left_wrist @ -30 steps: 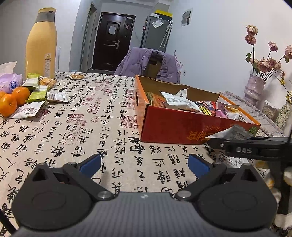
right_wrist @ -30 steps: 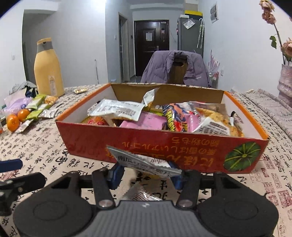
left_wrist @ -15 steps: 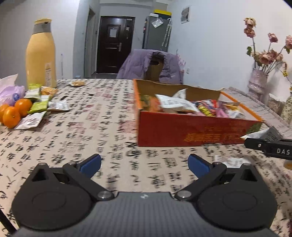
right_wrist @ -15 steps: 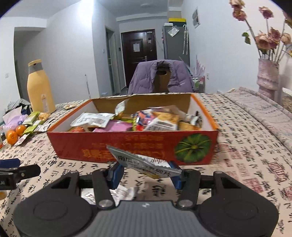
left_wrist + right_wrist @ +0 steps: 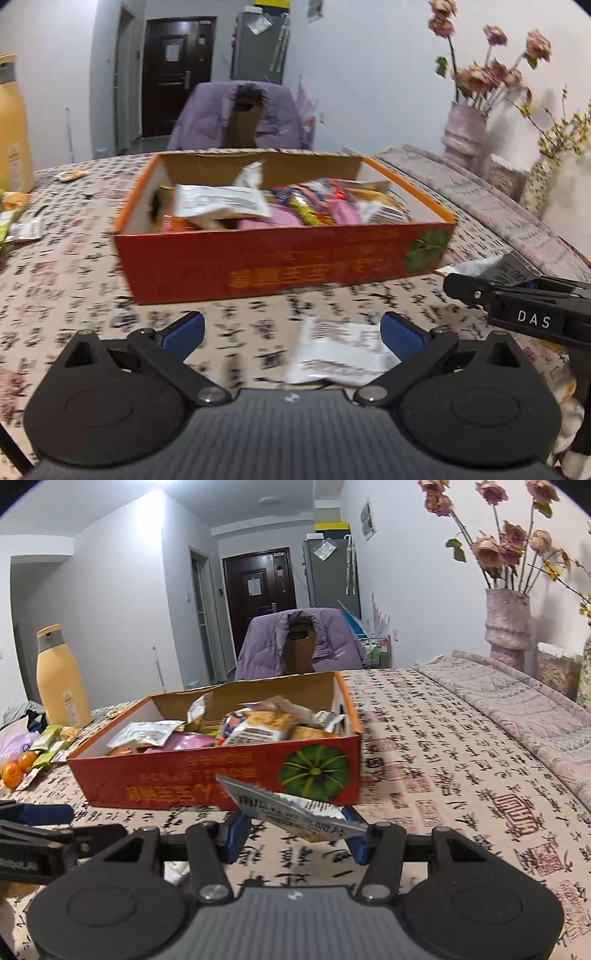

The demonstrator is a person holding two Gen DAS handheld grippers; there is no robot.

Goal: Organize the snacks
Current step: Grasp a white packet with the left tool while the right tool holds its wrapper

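An orange-red cardboard box (image 5: pixel 280 266) (image 5: pixel 207 779), filled with several snack packets, stands on the calligraphy-print tablecloth. My right gripper (image 5: pixel 295 823) is shut on a silver snack packet (image 5: pixel 291 808), held in the air in front of the box's near wall. The same gripper (image 5: pixel 491 284) shows at the right edge of the left wrist view with that packet (image 5: pixel 495 267). My left gripper (image 5: pixel 291 328) is open and holds nothing. A white snack packet (image 5: pixel 340 350) lies on the cloth between its fingers, toward the right one.
A tall yellow bottle (image 5: pixel 61 679), oranges (image 5: pixel 16 768) and loose green and white packets (image 5: pixel 48 744) sit at the table's left. Vases with dried flowers (image 5: pixel 508 620) stand at the right beside a folded quilt. A chair with a purple jacket (image 5: pixel 299 642) is behind the table.
Both grippers have swung rightward along the box's front. The white packet on the cloth has come between my left fingers. The right gripper still grips its silver packet.
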